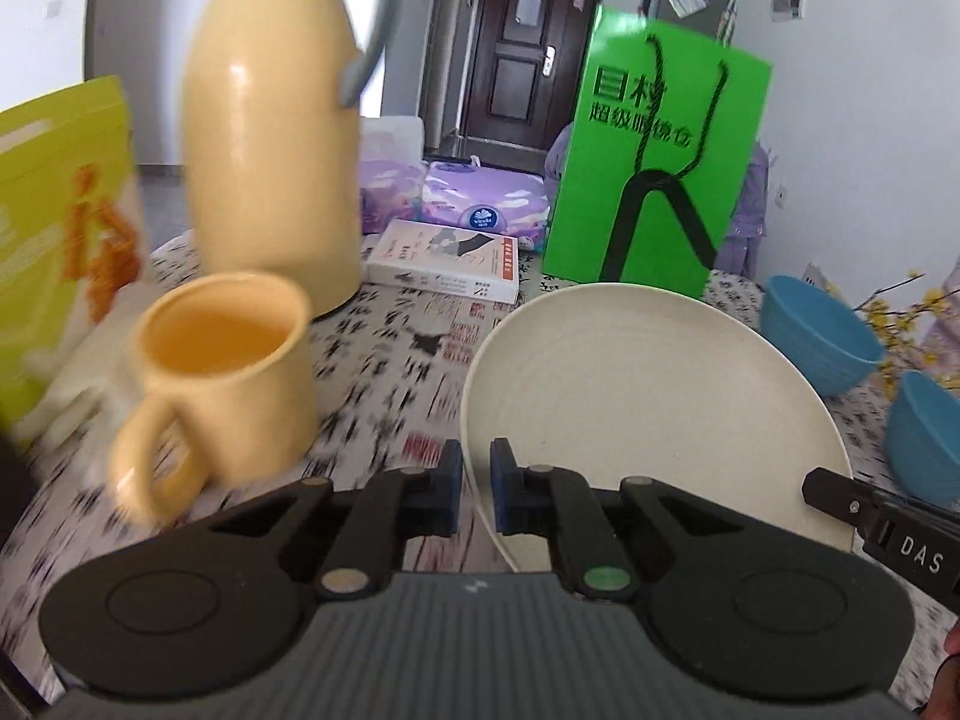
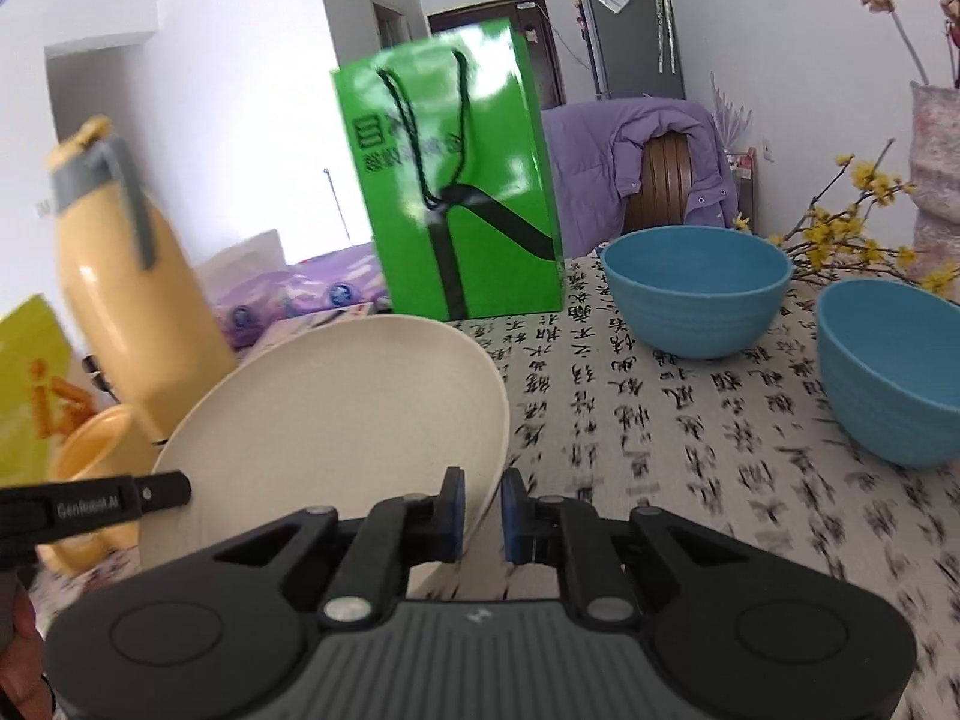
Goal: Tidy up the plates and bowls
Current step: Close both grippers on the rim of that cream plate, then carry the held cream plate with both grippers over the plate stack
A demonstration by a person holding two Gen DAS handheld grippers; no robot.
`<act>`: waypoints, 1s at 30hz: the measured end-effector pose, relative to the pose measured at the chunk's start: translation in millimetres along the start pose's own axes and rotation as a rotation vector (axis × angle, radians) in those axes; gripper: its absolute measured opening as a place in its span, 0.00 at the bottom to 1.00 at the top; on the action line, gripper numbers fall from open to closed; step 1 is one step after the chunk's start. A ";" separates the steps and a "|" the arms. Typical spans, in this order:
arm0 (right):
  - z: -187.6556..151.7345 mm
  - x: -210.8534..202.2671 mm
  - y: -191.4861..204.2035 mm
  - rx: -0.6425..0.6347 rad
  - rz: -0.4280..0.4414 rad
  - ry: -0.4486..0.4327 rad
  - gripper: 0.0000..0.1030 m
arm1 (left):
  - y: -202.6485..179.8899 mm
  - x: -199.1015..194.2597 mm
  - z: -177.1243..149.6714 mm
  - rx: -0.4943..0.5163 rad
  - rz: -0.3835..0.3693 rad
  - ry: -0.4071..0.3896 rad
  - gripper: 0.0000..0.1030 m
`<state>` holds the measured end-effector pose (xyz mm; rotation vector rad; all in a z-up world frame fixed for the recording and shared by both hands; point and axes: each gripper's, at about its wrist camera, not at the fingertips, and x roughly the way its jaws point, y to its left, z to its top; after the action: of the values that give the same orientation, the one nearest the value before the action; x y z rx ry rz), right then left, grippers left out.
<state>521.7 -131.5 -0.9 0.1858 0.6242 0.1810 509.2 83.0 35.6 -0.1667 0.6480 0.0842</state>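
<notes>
A cream plate (image 1: pixel 648 402) is held tilted above the table by both grippers. My left gripper (image 1: pixel 477 486) is shut on the plate's left rim. My right gripper (image 2: pixel 483 513) is shut on its right rim; the plate (image 2: pixel 336 420) fills the left of the right wrist view. Two blue bowls stand on the table to the right: one further back (image 2: pixel 696 288) and one nearer (image 2: pixel 894 372). Both also show in the left wrist view, the far bowl (image 1: pixel 816 336) and the near bowl (image 1: pixel 924 438).
A yellow mug (image 1: pixel 222 372) and a tall yellow thermos (image 1: pixel 270 138) stand left of the plate. A green paper bag (image 1: pixel 654 174) stands behind it, with a white box (image 1: pixel 444 264) beside it. Yellow flowers (image 2: pixel 852 228) and a vase (image 2: pixel 936 150) are at the right.
</notes>
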 end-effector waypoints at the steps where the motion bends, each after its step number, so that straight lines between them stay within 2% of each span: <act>1: -4.3 -14.0 2.4 -0.008 0.005 -0.006 0.11 | 0.7 -14.2 -6.2 -0.001 0.000 -0.011 0.10; 7: -40.0 -91.5 17.3 -0.050 0.046 -0.031 0.12 | 13.0 -94.9 -55.0 -0.057 0.026 -0.055 0.10; 10: -63.6 -120.8 25.3 -0.089 0.045 -0.036 0.12 | 12.7 -126.4 -78.1 -0.035 0.060 -0.071 0.10; 12: -78.0 -138.6 24.9 -0.070 0.063 -0.029 0.12 | 14.0 -147.8 -92.9 -0.029 0.072 -0.087 0.10; 17: -110.9 -182.9 26.6 -0.070 0.089 -0.036 0.12 | 23.6 -195.6 -132.6 -0.053 0.064 -0.106 0.10; 26: -167.8 -243.6 35.3 -0.114 0.110 -0.056 0.12 | 37.1 -255.4 -198.3 -0.108 0.081 -0.126 0.10; 30: -187.7 -258.6 39.1 -0.138 0.107 -0.065 0.12 | 40.4 -269.3 -215.1 -0.109 0.092 -0.126 0.10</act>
<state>199.9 -129.3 3.8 0.0916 0.5353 0.3194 162.4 76.9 25.0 -0.2351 0.5253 0.2171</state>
